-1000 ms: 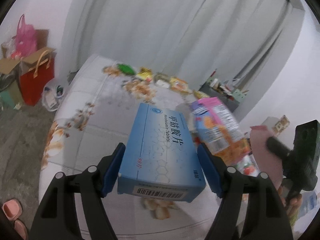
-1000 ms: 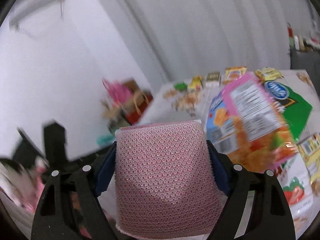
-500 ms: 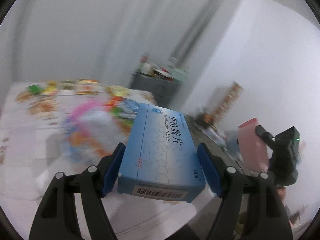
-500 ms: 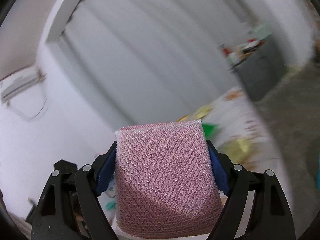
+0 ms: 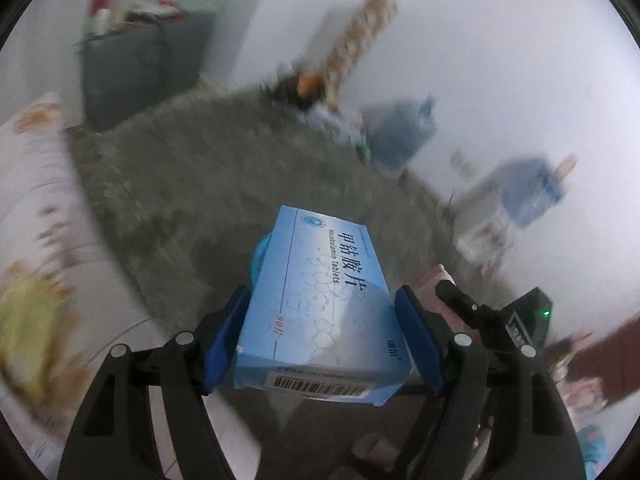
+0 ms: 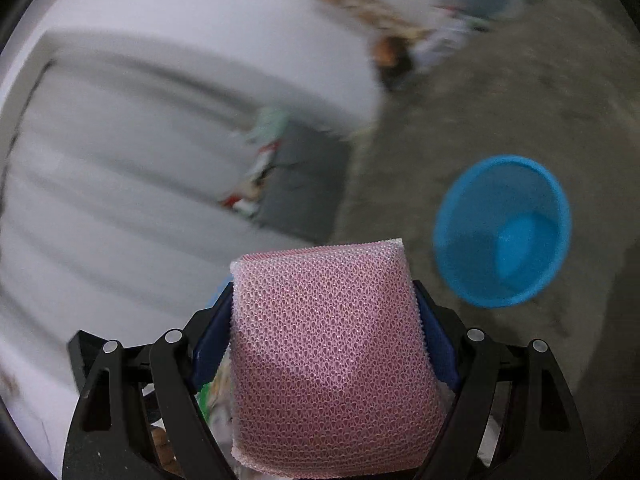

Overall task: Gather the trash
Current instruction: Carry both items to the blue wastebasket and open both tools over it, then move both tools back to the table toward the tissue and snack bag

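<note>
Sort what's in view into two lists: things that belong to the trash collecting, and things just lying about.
Belongs to the job:
- blue cardboard tablet box, clamped in the left gripper
- pink mesh scouring sponge, clamped in the right gripper
- round blue plastic basin on the floor, probably the trash bin

Just lying about:
- dark grey cabinet with clutter on top
- blue water jugs by the wall

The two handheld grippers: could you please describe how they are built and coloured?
Both the left gripper and the right gripper have matte black plastic arms with cut-out slots and round silver pivot bolts. Their fingers carry flat dark-blue pads. In the left wrist view, the right unit's black body shows a small green light.
</note>
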The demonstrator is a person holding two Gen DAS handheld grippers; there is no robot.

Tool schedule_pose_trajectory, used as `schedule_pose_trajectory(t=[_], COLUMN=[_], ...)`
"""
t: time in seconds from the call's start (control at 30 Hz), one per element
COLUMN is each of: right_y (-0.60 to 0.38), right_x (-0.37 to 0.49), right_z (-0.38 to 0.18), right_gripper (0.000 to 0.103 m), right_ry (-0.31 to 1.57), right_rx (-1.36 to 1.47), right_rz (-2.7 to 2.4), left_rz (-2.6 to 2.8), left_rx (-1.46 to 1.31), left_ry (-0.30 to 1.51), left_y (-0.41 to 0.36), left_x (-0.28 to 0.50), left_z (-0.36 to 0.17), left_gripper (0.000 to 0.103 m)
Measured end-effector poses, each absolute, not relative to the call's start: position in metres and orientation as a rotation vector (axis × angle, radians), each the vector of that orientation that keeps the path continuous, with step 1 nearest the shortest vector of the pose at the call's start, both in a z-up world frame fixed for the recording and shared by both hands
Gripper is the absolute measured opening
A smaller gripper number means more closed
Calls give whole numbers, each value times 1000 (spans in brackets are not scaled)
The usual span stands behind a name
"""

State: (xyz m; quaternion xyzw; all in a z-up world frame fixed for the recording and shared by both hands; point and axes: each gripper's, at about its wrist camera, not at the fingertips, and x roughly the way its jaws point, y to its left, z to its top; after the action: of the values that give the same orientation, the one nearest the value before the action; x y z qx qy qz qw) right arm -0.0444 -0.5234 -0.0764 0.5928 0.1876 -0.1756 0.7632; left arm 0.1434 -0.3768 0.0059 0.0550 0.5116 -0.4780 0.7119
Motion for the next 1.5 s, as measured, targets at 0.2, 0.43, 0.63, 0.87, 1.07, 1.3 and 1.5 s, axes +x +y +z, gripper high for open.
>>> schedule_pose_trajectory(t=[0.2, 0.43, 0.63, 0.87, 1.07, 1.3, 1.5], right_y=[-574, -618, -598, -574, -522, -437, -368], right_x=[-50, -29, -60, -57, -44, -34, -18], right_z=[-136, -208, -198, -144, -63, 19, 54], right_gripper=[80, 89, 89, 89, 90, 95, 95], right_ry=[436, 616, 578, 583, 527, 466, 449], right_rx=[1420, 1484, 1447, 1212, 952, 617, 430], right_rz=[-484, -603, -645, -691, -657, -634, -521], left_rz=[-1054, -965, -990, -1091, -1141, -1081, -841], left_rx=[239, 260, 126, 43, 97, 94, -30], left_ry=[1241, 1237, 1230, 1117, 1022, 856, 712], left_y=[-483, -535, -510, -464, -397, -255, -112], left_x=[135, 143, 151, 143, 115, 90, 86], left_z=[-65, -117, -99, -41, 15, 67, 98], left_gripper=[73, 88, 88, 88, 90, 95, 97])
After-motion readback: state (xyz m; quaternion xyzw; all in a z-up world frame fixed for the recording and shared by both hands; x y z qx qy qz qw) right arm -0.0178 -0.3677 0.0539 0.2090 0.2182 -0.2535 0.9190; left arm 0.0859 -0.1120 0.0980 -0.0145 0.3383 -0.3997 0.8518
